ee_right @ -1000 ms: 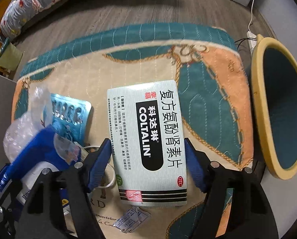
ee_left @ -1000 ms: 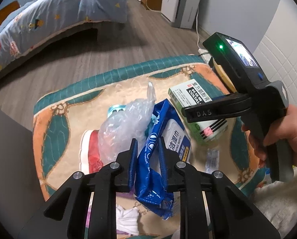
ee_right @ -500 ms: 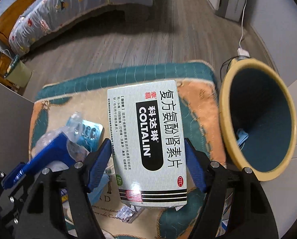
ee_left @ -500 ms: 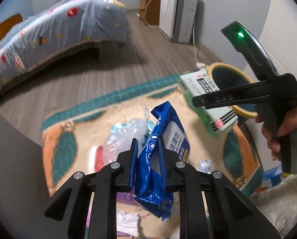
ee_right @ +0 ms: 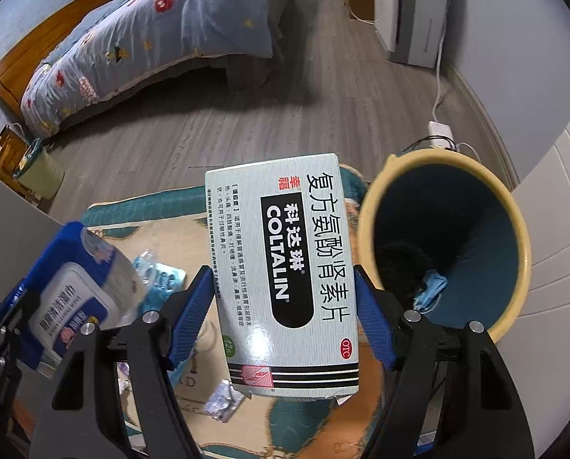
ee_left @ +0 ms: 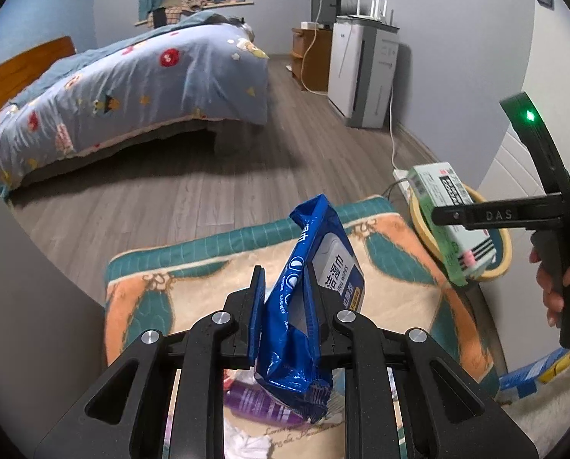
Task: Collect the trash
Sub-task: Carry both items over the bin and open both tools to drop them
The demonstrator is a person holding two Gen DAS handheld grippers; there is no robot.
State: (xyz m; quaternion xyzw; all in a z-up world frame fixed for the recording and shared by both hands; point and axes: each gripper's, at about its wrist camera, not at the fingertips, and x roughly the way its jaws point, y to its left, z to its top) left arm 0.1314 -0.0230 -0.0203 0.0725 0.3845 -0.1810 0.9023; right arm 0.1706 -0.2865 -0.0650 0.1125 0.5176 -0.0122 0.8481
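Observation:
My left gripper [ee_left: 290, 298] is shut on a blue wet-wipes packet [ee_left: 307, 298] and holds it above the mat [ee_left: 396, 267]. The packet also shows in the right wrist view [ee_right: 66, 290]. My right gripper [ee_right: 283, 298] is shut on a pale green Coltalin medicine box [ee_right: 285, 267], lifted beside the bin. In the left wrist view the box [ee_left: 453, 229] hangs over the rim of the yellow-rimmed, dark blue bin [ee_left: 418, 214]. The bin [ee_right: 449, 244] stands right of the mat and holds a dark item and a blue scrap.
On the patterned mat [ee_right: 170, 229] lie a blister pack [ee_right: 162, 279], clear plastic [ee_right: 147, 260], a small foil wrapper [ee_right: 223, 401], a purple item [ee_left: 262, 405] and white tissue [ee_left: 246, 443]. A bed [ee_left: 124, 91], a white appliance [ee_left: 365, 72] and a power strip [ee_right: 440, 128] stand beyond.
Both grippers have risen with their loads. The box has moved right, from over the mat to the bin's rim. The mat and its litter now sit lower and farther off.

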